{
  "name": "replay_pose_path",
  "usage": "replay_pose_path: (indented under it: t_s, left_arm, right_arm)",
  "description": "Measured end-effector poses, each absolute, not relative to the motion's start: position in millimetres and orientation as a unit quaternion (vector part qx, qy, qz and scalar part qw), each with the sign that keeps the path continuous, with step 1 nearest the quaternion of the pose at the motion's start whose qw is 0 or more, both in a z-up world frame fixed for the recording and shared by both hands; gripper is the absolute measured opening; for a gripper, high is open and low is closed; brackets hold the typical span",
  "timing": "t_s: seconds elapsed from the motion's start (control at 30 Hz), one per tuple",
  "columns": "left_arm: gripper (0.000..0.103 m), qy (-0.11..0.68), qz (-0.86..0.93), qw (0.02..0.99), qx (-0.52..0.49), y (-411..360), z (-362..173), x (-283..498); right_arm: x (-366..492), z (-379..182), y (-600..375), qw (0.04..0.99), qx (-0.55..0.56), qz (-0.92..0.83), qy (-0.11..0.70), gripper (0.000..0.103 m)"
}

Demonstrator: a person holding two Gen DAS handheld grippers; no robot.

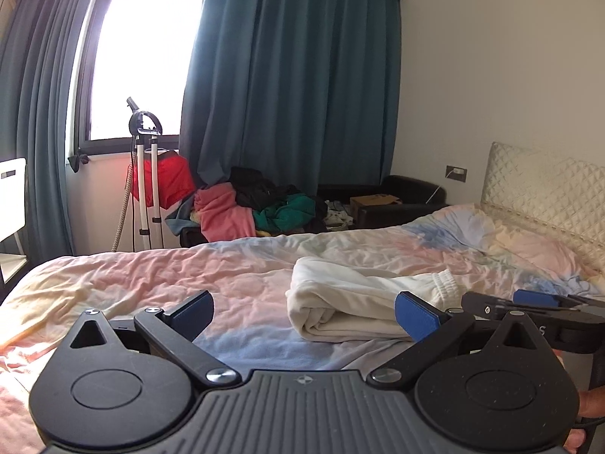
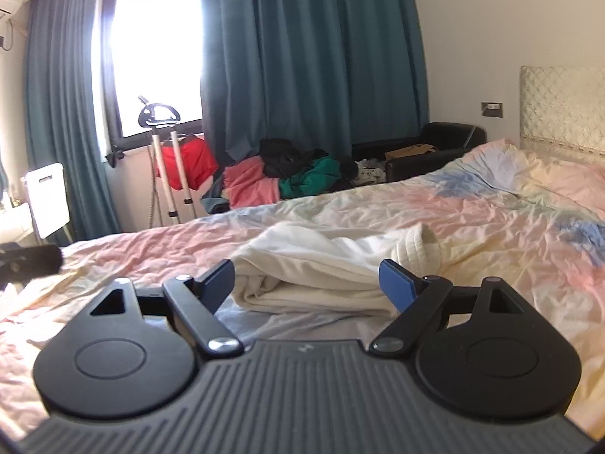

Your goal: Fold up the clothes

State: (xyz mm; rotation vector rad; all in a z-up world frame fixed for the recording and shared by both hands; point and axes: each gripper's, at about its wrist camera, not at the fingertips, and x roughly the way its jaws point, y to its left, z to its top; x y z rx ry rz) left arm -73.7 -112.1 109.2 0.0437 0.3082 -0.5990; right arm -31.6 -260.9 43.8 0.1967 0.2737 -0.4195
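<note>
1. Closest to the lens is the left gripper (image 1: pixel 304 316), black ribbed plastic body with two round pivot discs and blue rubbery pads (image 1: pixel 414 316). Jaws are spread wide and hold nothing. Its right pad overlaps the near edge of the cloth in the picture, but I can't tell if it actually touches.
2. Right gripper (image 2: pixel 308 283) is the same build, also spread wide and empty. In the left wrist view it shows up at 3 o'clock as a black bar with a blue pad (image 1: pixel 535 298).
3. Folded cream fleece garment (image 2: pixel 332 265) lies on the bed straight ahead at 12 o'clock from both grippers. It looks soft and thick, doubled into a chunky stack with rounded fold edges, and a ribbed elastic band (image 2: pixel 416 249) sits at its 2 o'clock end.
4. Underneath is a wrinkled pastel bedsheet (image 2: pixel 491 227), thin crinkly cotton in pink, yellow and blue blotches.
5. At 2 o'clock is a quilted cream headboard (image 1: pixel 544 185), diamond stitched and a bit shiny.
6. Far back at 12 o'clock, a messy heap of clothes (image 1: pixel 261 208) in pink, black and green sits below heavy teal curtains (image 1: pixel 295 75).
7. At 11 o'clock is a white garment steamer stand (image 1: pixel 145 174) with a red cloth behind it, under the bright window (image 1: pixel 143 49).
</note>
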Motion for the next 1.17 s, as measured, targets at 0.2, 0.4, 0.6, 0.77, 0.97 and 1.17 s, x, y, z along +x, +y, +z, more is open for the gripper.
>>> replay_pose_path:
  t_s: [0.2,0.4,0.6,0.77,0.97,1.17]
  left_arm:
    - [0.103,0.152,-0.290,0.945,0.020,-112,98,-65]
    - [0.103,0.150,-0.293,0.943,0.039,-119,89,-66]
    - [0.103,0.142,-0.298,0.943,0.049,-124,79,-67]
    - [0.103,0.152,-0.296,0.942,0.046,-124,72,-69]
    - [0.103,0.153,-0.291,0.943,0.051,-125,71,-74]
    - [0.103,0.150,-0.284,0.945,0.054,-122,69,-74]
  right_arm:
    - [-25,36,-258,0.962,0.086,-0.220,0.140,0.085]
    - [-22,33,-251,0.961,0.072,-0.224,0.147,0.085]
    - [-14,31,-246,0.952,0.054,-0.253,0.167,0.085]
    - [-16,31,-241,0.953,0.052,-0.243,0.176,0.085]
    - [-19,33,-238,0.956,0.047,-0.238,0.167,0.085]
    - [-20,34,-235,0.960,0.056,-0.219,0.163,0.085]
